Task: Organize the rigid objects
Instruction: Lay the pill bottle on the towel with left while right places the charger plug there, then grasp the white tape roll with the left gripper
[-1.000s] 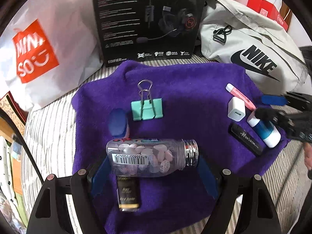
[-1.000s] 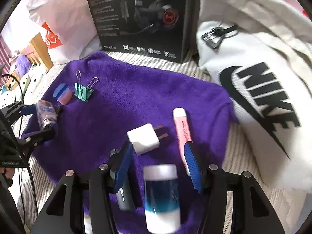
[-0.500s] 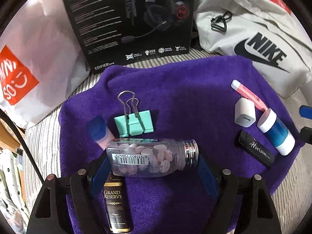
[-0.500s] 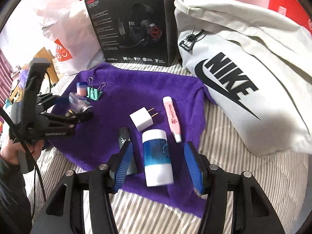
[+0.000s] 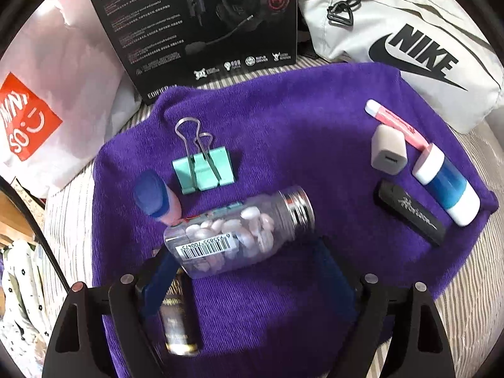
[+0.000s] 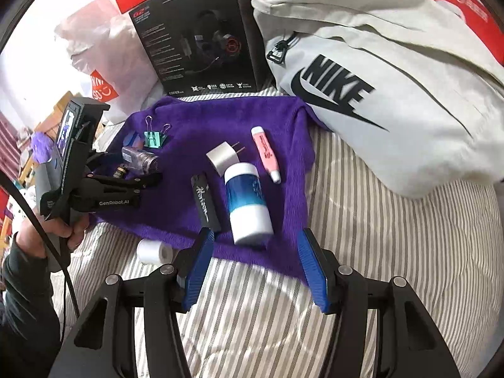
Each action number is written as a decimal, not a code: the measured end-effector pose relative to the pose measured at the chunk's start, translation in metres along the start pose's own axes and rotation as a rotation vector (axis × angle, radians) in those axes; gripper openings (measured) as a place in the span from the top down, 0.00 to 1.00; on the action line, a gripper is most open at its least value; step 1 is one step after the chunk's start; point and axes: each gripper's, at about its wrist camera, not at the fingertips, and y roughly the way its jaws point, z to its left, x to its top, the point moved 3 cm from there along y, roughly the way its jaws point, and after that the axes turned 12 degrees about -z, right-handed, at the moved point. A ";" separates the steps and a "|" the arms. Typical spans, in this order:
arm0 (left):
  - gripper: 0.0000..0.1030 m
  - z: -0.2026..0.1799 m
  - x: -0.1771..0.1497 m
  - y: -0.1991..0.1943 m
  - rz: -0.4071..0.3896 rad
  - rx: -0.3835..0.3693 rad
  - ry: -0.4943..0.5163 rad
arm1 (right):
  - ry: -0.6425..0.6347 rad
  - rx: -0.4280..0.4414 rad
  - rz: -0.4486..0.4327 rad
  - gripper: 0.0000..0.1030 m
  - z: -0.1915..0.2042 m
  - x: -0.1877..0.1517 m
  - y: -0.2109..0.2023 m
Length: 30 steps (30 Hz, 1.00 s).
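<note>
A clear pill bottle [image 5: 239, 233] with a silver cap lies tilted on the purple towel [image 5: 299, 132], just ahead of my left gripper [image 5: 249, 271], whose jaws stand wide apart around its near end. A mint binder clip [image 5: 204, 171], a blue-capped pink tube [image 5: 157, 200] and a dark Grand Reserve bottle [image 5: 178, 318] lie close by. My right gripper [image 6: 258, 267] is open and empty over the striped bed, just short of the blue-and-white jar [image 6: 247, 201]. A white charger [image 6: 223, 157], pink marker [image 6: 266, 154] and black Horizon stick [image 6: 204, 203] lie beside the jar.
A black headset box [image 5: 204, 22], a grey Nike bag [image 6: 393, 94] and a white Miniso bag [image 5: 37, 94] stand behind the towel. A white tape roll [image 6: 154, 250] lies on the striped bedding [image 6: 378, 252] off the towel's near edge.
The pill bottle has left the left jaws and now lies tilted on the towel. The right gripper has drawn back from the jar, off the towel.
</note>
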 end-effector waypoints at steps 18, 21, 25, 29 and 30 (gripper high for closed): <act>0.15 -0.036 -0.036 -0.090 -0.031 -0.042 -0.131 | 0.109 -0.008 0.001 0.46 -0.012 -0.054 -0.054; 0.15 -0.057 -0.038 -0.094 -0.042 -0.062 -0.150 | 0.124 -0.004 0.005 0.46 -0.016 -0.064 -0.062; 0.15 -0.073 -0.040 -0.082 -0.022 -0.040 -0.157 | 0.125 0.005 0.011 0.46 -0.017 -0.076 -0.073; 0.15 -0.081 -0.041 -0.071 -0.009 0.006 -0.162 | 0.114 0.004 0.027 0.46 -0.017 -0.085 -0.080; 0.15 -0.083 -0.040 -0.070 -0.008 0.022 -0.159 | 0.109 0.004 0.032 0.46 -0.017 -0.088 -0.082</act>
